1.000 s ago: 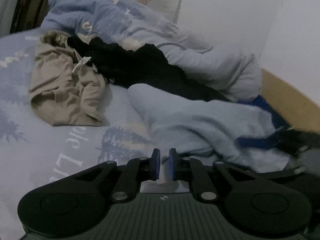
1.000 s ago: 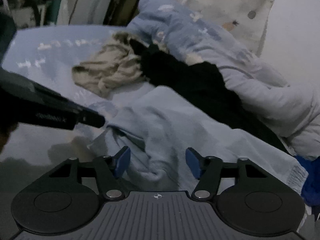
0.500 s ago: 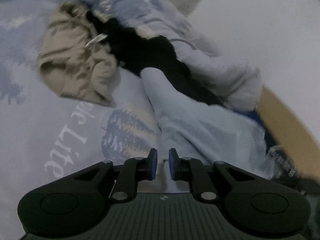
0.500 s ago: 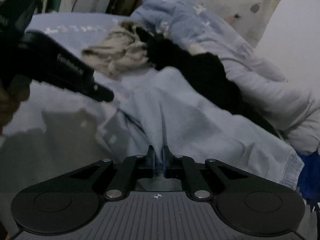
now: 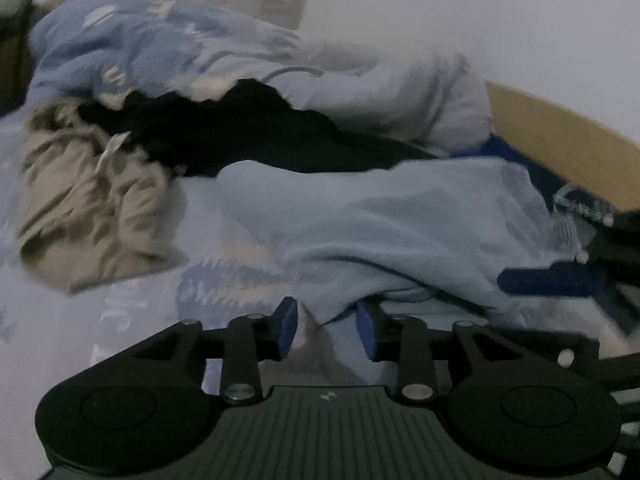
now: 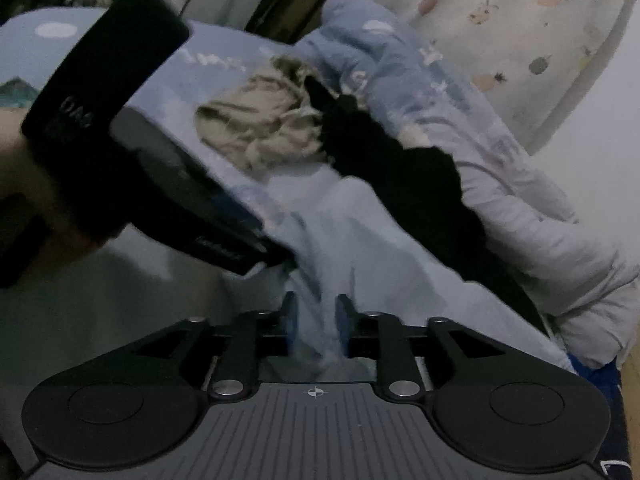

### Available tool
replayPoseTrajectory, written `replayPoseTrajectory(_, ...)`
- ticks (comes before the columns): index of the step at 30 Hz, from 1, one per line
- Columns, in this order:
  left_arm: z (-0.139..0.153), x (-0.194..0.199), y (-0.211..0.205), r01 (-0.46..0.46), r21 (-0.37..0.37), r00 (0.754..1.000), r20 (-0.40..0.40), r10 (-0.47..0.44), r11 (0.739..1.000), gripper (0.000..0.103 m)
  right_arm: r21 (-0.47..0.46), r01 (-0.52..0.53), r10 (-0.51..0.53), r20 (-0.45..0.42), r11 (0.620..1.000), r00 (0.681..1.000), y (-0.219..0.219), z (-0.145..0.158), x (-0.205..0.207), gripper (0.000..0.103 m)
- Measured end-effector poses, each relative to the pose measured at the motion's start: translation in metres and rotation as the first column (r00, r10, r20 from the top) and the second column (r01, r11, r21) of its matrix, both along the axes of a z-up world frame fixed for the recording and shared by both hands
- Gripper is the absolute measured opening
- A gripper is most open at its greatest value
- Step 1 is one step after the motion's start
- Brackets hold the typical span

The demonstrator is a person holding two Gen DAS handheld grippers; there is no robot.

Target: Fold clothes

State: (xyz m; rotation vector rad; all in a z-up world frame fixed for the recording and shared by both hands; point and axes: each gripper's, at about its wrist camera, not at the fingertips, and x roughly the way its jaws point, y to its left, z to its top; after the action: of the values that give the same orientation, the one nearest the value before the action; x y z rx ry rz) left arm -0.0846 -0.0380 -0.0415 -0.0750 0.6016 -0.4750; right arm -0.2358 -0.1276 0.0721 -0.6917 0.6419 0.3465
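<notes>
- Writing: your left gripper (image 6: 276, 260) body shows white lettering in the right wrist view; only "DAS" reads, the rest is blurred. The printed bedsheet (image 5: 60, 320) carries pale lettering too smeared to read.
- Left side: a crumpled beige garment (image 5: 88, 208) lies on the bedsheet, well apart from both grippers. Bare sheet lies in front of it, open room on your left.
- Centre: a black garment (image 5: 248, 136) lies behind the beige one and touches it; a heaped blue patterned quilt (image 5: 168, 52) is behind both.
- Task item: the light blue garment (image 5: 400, 220) lies spread across the bed in front of the black garment, its near edge hanging toward both grippers.
- Left gripper (image 5: 326, 330): fingers apart, with a fold of the light blue garment between them, not pinched.
- Right gripper (image 6: 316, 326): fingers are narrowly apart with light blue cloth bunched between them; you cannot tell whether they clamp it.
- Right side: a wooden bed edge (image 5: 560, 152) and a white wall (image 5: 480, 20) bound the work area; room there is tight.
</notes>
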Motion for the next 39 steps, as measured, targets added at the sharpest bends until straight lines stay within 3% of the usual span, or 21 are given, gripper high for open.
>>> replayPoseTrajectory(1, 0.000, -0.001, -0.004, 0.029, 0.008, 1.000, 0.010, -0.029, 1.000, 0.060, 0.004, 0.007, -0.007, -0.001, 1.000, 1.000, -0.001, -0.001, 0.001, 0.038)
replayPoseTrajectory(5, -0.006, 0.002, -0.010, 0.063, 0.057, 0.998, 0.028, -0.065, 0.996, 0.062, -0.006, 0.024, -0.024, -0.003, 1.000, 1.000, -0.002, -0.005, 0.003, 0.039)
replayPoseTrajectory(13, -0.006, 0.010, 0.006, 0.054, -0.023, 0.998, -0.009, -0.054, 0.998, 0.023, 0.009, -0.049, 0.049, -0.033, 0.999, 0.998, -0.006, -0.013, -0.011, 0.042)
replayPoseTrajectory(18, 0.010, 0.002, 0.006, 0.054, -0.021, 0.998, 0.029, -0.053, 0.998, 0.019, -0.001, -0.092, 0.092, -0.040, 0.996, 0.995, -0.001, -0.022, -0.018, 0.042)
replayPoseTrajectory(27, 0.016, -0.018, 0.018, 0.081, -0.032, 0.996, 0.032, -0.080, 0.996, 0.013, 0.057, -0.050, 0.053, -0.046, 0.997, 0.998, -0.007, -0.028, 0.001, 0.041)
replayPoseTrajectory(30, 0.004, -0.020, 0.013, 0.106, 0.009, 0.994, -0.011, -0.105, 0.994, 0.012, 0.090, -0.013, 0.019, -0.062, 0.996, 0.998, -0.014, -0.029, 0.007, 0.041)
replayPoseTrajectory(34, 0.000, -0.029, 0.006, 0.159, 0.079, 0.987, -0.024, -0.158, 0.984, 0.008, 0.055, -0.061, 0.064, -0.051, 0.997, 0.997, -0.008, -0.029, 0.009, 0.041)
replayPoseTrajectory(39, -0.001, -0.038, 0.011, 0.180, 0.086, 0.983, -0.038, -0.177, 0.980, 0.007, 0.011, -0.120, 0.121, -0.039, 0.993, 0.992, 0.000, -0.030, 0.011, 0.041)
